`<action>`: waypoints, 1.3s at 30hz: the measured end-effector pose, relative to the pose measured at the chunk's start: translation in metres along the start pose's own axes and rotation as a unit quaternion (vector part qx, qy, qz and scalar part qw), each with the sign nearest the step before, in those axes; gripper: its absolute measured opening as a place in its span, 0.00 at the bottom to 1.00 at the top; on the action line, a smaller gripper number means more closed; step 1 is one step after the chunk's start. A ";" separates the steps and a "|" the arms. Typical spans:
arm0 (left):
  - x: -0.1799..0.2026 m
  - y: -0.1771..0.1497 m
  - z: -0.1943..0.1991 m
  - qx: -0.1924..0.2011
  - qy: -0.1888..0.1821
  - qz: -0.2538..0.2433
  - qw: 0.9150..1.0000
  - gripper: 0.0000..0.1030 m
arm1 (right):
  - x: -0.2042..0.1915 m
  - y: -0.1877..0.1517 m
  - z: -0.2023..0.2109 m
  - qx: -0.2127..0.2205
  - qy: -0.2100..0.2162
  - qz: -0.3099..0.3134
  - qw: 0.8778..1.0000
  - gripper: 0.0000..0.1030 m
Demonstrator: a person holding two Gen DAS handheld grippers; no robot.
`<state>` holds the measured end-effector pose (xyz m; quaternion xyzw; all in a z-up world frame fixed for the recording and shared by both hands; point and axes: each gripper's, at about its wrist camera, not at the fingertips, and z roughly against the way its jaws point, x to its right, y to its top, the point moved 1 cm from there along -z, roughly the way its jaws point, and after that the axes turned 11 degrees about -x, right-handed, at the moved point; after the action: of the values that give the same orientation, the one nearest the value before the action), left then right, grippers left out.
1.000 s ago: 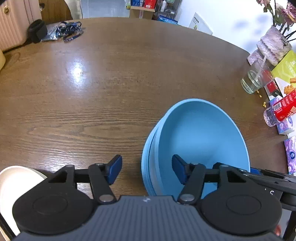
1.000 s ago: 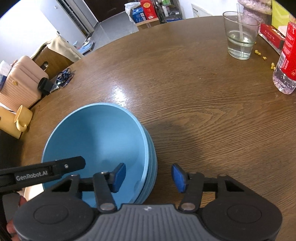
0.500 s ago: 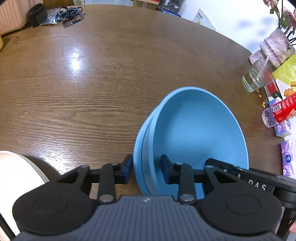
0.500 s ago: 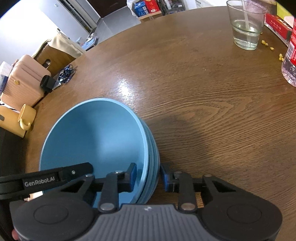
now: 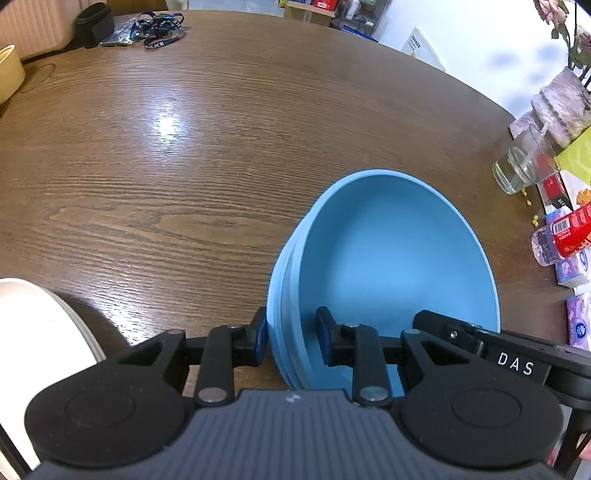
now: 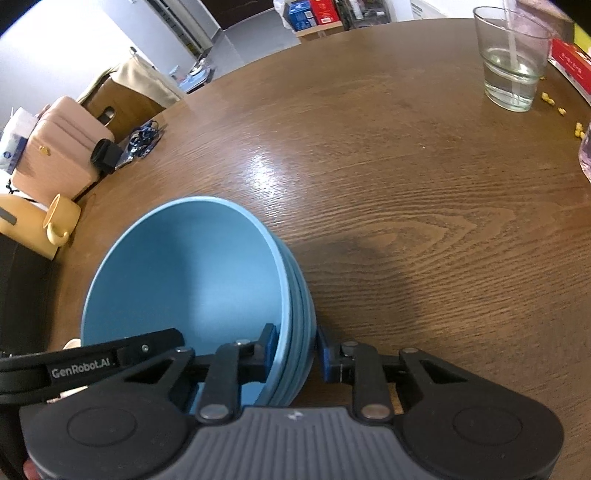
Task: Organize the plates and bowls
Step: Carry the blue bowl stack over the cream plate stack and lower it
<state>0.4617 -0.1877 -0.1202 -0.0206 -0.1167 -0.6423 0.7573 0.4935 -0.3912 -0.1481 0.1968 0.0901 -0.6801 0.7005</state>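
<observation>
A round brown table [image 5: 184, 155] fills both views. Near its front edge sits a stack of blue bowls [image 5: 391, 266], nested one in another. The left gripper [image 5: 291, 338] grips the stack's left rim, one pad outside, the other inside the top bowl; its jaws have just been closing onto that rim. The right gripper [image 6: 295, 350] clamps the right rim the same way, and its jaws too have just been closing with the rim between them. A white plate [image 5: 40, 332] lies at the near left, apart from the stack. At the far right stands a glass [image 6: 511, 62] of water with a straw in it; beside it a red-labelled bottle [image 5: 563, 236] lies on its side. Lanyards [image 5: 159, 27] lie at the far left edge.
</observation>
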 end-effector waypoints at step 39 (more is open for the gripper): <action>-0.008 -0.013 0.002 0.013 -0.006 0.030 0.999 0.28 | -0.003 0.000 0.000 0.003 0.008 0.026 1.000 0.21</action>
<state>0.4473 -0.1819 -0.1217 -0.0184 -0.1290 -0.6178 0.7755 0.4935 -0.3884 -0.1463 0.2064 0.0888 -0.6603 0.7166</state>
